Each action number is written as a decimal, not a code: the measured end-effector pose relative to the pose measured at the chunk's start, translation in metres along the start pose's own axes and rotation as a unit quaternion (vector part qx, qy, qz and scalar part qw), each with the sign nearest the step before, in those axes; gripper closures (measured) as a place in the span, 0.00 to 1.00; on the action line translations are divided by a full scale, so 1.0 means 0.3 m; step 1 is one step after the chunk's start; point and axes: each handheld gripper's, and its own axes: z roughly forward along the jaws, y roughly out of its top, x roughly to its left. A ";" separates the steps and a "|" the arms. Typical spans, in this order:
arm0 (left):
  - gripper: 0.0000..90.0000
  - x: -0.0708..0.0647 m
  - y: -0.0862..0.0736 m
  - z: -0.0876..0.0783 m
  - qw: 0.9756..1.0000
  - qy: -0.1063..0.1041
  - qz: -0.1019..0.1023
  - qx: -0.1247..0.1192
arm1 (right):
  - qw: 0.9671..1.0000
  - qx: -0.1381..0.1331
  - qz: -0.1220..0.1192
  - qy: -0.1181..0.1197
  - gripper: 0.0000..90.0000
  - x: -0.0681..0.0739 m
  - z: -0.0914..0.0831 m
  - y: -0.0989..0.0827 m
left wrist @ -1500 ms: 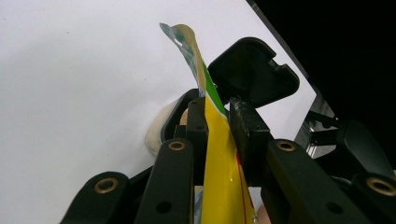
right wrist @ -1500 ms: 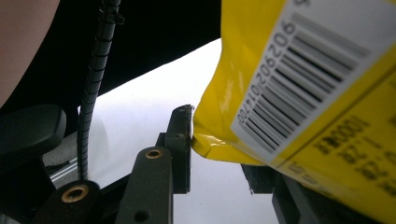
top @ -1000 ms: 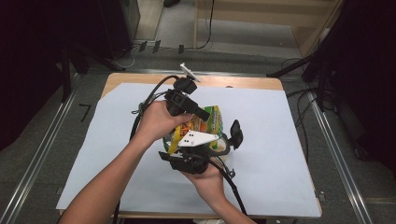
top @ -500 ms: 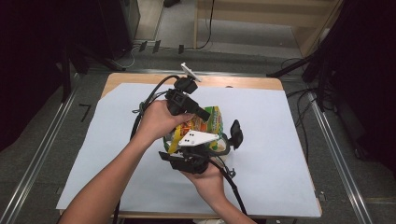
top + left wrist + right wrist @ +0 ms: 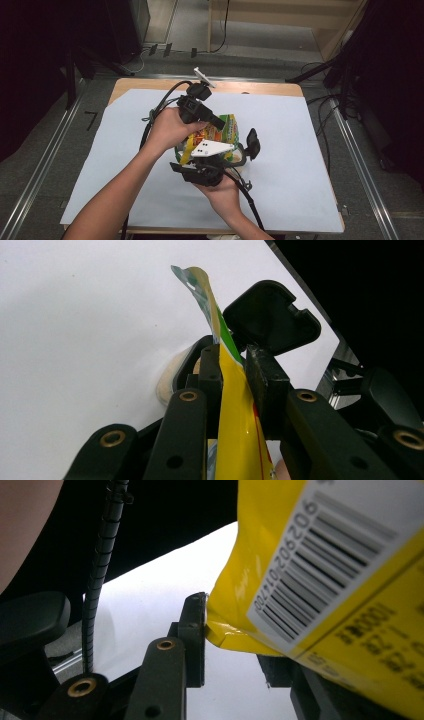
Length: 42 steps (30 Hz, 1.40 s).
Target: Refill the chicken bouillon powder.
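A yellow and green snack bag [image 5: 227, 127] is held above the middle of the table between both grippers. My left gripper [image 5: 220, 123] comes in from the upper left. In the left gripper view the left gripper [image 5: 232, 360] is shut on the bag's thin sealed edge [image 5: 237, 415], which stands upright between the pads. My right gripper [image 5: 235, 152], with its grey three-cornered plate [image 5: 212, 148], holds the bag from below. In the right gripper view the barcode side of the bag [image 5: 325, 580] sits between the jaws of the right gripper [image 5: 232, 645]. One pad [image 5: 196, 630] presses its lower corner; the other jaw is mostly hidden behind the bag.
A large white sheet [image 5: 305, 165] covers the wooden table [image 5: 260, 88]. Black cables [image 5: 160, 107] trail from the grippers across the sheet's left and front. Metal rails [image 5: 357, 165] run along both sides, with dark equipment beyond.
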 end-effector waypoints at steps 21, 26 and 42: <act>0.87 -0.019 -0.016 0.000 1.000 0.013 0.014 0.006 | 1.000 0.001 -0.004 -0.003 0.72 0.004 0.009 -0.016; 0.87 -0.018 -0.031 -0.006 1.000 0.009 0.012 -0.001 | 1.000 0.001 -0.009 -0.002 0.71 0.011 0.013 -0.020; 0.87 0.027 -0.103 -0.006 1.000 -0.024 -0.001 -0.006 | 1.000 0.006 -0.024 0.014 0.63 0.015 0.043 -0.067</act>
